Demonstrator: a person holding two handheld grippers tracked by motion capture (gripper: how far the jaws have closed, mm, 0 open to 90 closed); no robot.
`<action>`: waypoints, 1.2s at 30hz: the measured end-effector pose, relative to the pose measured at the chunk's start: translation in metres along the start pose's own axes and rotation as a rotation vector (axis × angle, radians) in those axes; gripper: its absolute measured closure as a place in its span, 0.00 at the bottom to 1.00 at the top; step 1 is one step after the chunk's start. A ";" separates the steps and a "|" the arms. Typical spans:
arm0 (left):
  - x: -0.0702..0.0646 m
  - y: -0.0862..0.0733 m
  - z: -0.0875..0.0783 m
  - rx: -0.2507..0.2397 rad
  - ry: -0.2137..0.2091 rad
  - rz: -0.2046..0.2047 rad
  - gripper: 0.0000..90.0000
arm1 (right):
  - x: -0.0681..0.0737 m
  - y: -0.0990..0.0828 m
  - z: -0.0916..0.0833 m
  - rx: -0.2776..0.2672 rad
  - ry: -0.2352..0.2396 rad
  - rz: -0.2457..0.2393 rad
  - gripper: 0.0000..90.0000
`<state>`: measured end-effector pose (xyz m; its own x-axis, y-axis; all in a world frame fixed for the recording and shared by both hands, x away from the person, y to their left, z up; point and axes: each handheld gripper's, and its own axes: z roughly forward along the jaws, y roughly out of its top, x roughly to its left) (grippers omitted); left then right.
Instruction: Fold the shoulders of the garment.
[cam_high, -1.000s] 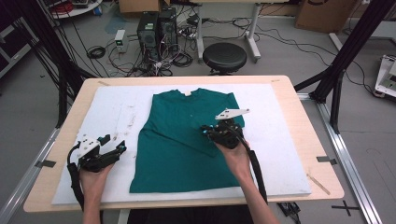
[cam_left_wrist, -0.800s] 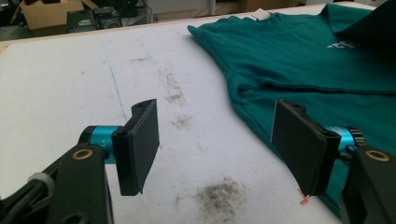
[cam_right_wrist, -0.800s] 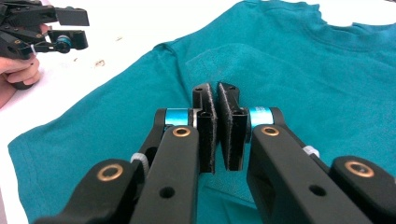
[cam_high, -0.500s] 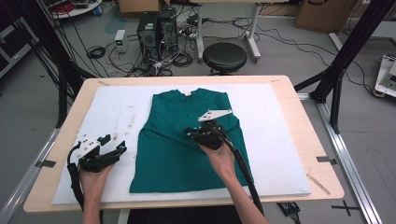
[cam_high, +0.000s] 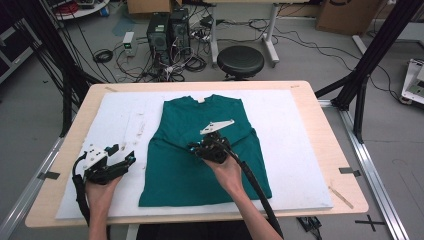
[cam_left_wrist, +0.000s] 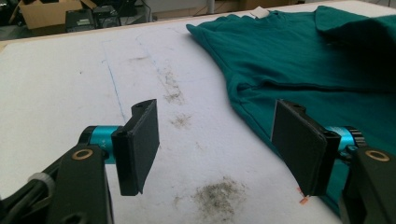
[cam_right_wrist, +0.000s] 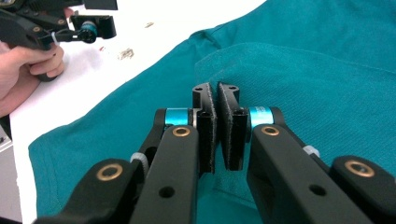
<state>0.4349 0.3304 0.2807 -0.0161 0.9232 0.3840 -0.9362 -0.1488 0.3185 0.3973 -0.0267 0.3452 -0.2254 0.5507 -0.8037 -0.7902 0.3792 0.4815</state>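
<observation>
The right gripper has its jaws clamped on a fold of the green T-shirt, which lies flat on the white mat, with its right sleeve lifted over its middle. The left gripper sits with jaws apart on the mat beside the shirt's hem

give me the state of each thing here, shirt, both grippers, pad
green shirt: flat on the pad, right sleeve folded in over the body
right gripper: shut, pinching a fold of the shirt
left gripper: open, nothing between its jaws
white pad: flat on the table, smudged
</observation>
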 end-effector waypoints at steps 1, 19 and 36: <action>0.000 0.000 0.000 0.000 0.000 -0.001 0.36 | 0.001 0.000 0.002 0.004 0.001 0.002 0.96; 0.000 0.000 0.000 0.001 0.000 -0.002 0.36 | 0.006 -0.002 0.009 -0.018 0.053 0.003 0.68; -0.001 0.000 0.001 0.008 0.004 0.008 0.36 | -0.029 -0.029 -0.054 -0.054 -0.213 0.049 0.29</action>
<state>0.4348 0.3294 0.2811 -0.0251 0.9232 0.3835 -0.9331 -0.1593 0.3224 0.3959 -0.0941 0.3359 -0.1429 0.7143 -0.6851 -0.8119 0.3113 0.4939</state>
